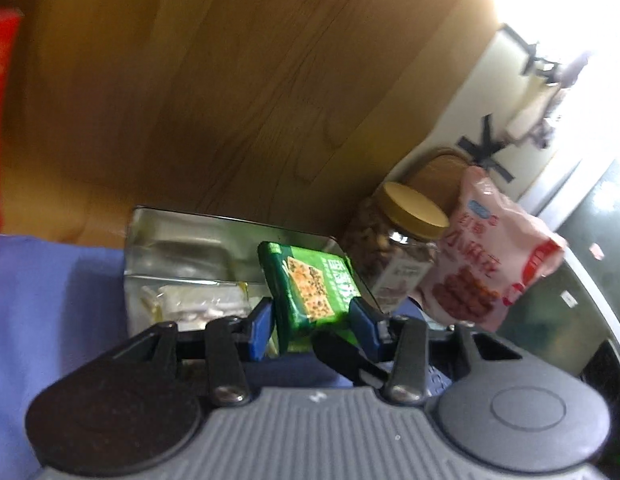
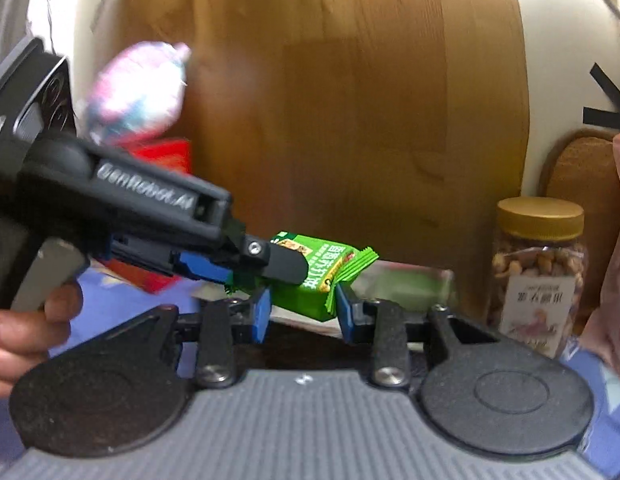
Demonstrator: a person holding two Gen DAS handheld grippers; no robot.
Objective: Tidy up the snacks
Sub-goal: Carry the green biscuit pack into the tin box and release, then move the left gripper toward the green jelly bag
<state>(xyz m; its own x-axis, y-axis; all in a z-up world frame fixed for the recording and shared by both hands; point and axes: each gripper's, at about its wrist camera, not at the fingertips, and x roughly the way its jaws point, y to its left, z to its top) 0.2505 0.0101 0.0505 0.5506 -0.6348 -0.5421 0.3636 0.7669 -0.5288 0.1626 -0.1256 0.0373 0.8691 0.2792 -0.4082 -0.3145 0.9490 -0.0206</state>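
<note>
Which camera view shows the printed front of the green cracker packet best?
The left wrist view: the green cracker packet faces the lens, cracker picture visible, held by the left gripper. The right wrist view shows only its side and crimped end, partly hidden by that gripper, between the right gripper's fingers.
</note>
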